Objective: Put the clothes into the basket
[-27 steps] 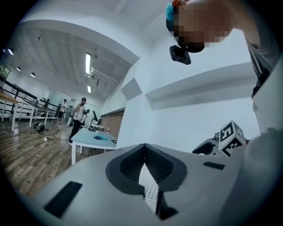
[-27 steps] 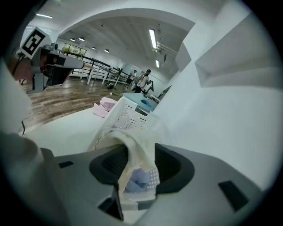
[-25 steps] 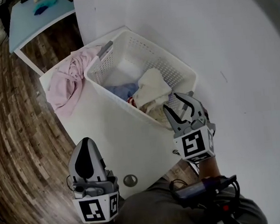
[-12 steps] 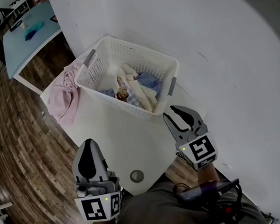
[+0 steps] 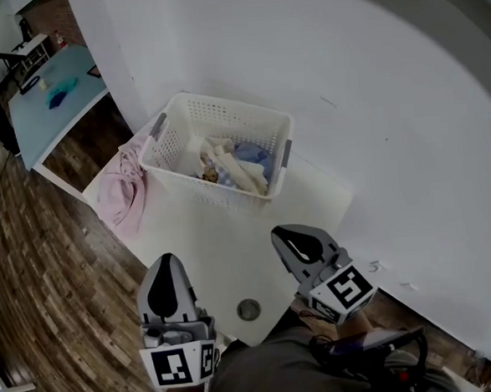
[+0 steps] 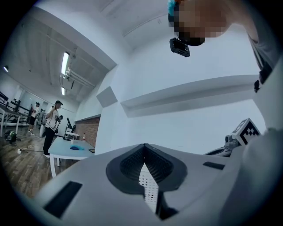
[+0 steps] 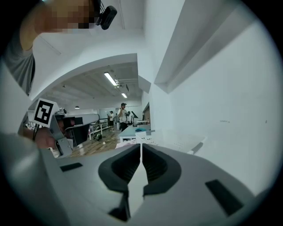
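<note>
White plastic basket [image 5: 218,192] is sitting on the white desk [image 5: 224,255] in the upper middle of the head view. It is a rigid rectangle with lattice-hole walls and grey handles at both ends. A cream cloth [image 5: 232,172] and a blue cloth [image 5: 252,154] are already lying crumpled inside it. One pink garment [image 5: 121,191] is remaining out, bunched against the basket's left wall and hanging over the desk's left edge toward the wood-pattern floor. It is looking like thin soft fabric, so it is probably light and limp and will sag and trail when lifted. No breakage risk, low slip risk. The best hold is likely the thick bunched fold up on the desk just beside the basket, not the dangling hem, so less is dragging. Left tool [image 5: 166,264] is hovering at the lower left of the frame with its jaws pressed together and nothing pinched, only the basket's lattice showing far beyond them. Right tool [image 5: 283,238] is at the lower middle; its jaws have just been closing and are meeting tip to tip with nothing between them. Both tools are well apart from the basket and the garment. A round metal grommet [image 5: 248,309] is sitting in the desk near the lower edge.
</note>
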